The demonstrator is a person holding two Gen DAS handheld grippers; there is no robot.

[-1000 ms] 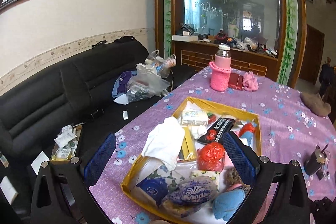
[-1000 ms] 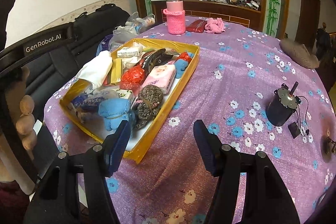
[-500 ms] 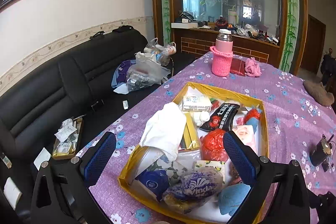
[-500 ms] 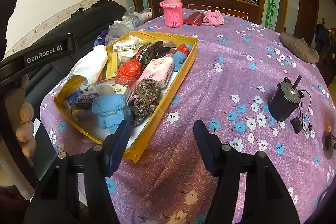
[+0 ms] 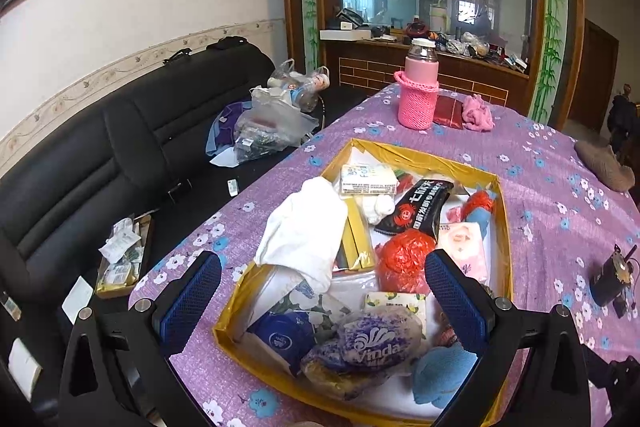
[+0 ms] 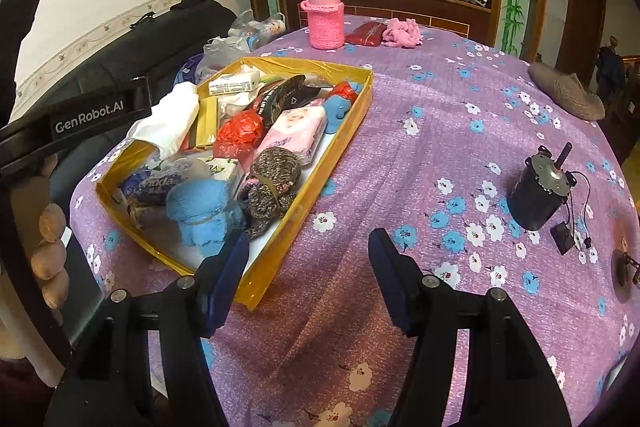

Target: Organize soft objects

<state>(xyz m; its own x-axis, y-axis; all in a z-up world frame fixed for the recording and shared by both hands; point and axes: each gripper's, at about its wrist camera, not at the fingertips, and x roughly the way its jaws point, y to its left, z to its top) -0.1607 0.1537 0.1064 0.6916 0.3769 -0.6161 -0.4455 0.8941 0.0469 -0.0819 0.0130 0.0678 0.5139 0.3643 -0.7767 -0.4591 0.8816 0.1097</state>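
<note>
A yellow tray [image 5: 502,227] on the purple flowered table holds soft things: a white cloth [image 5: 308,227], a red crumpled bag [image 5: 404,259], a Vinda tissue pack [image 5: 368,347] and a blue plush [image 5: 440,375]. My left gripper [image 5: 322,291] hangs open above the tray's near end, touching nothing. In the right wrist view the tray [image 6: 352,107] lies to the left, with the blue plush [image 6: 200,211] and a brown knit bundle [image 6: 272,179] nearest. My right gripper [image 6: 308,255] stands open over the cloth beside the tray's near corner, empty.
A pink sleeved bottle [image 6: 324,15], a red pouch and a pink cloth [image 6: 402,33] stand at the far edge. A brown knit piece [image 6: 568,95] and a black motor [image 6: 540,187] lie to the right. A black sofa [image 5: 80,167] with bags runs along the left.
The left gripper has tipped slightly downward over the tray, so the tray sits higher in its view. The right gripper has stayed put. Neither pair of jaws has changed.
</note>
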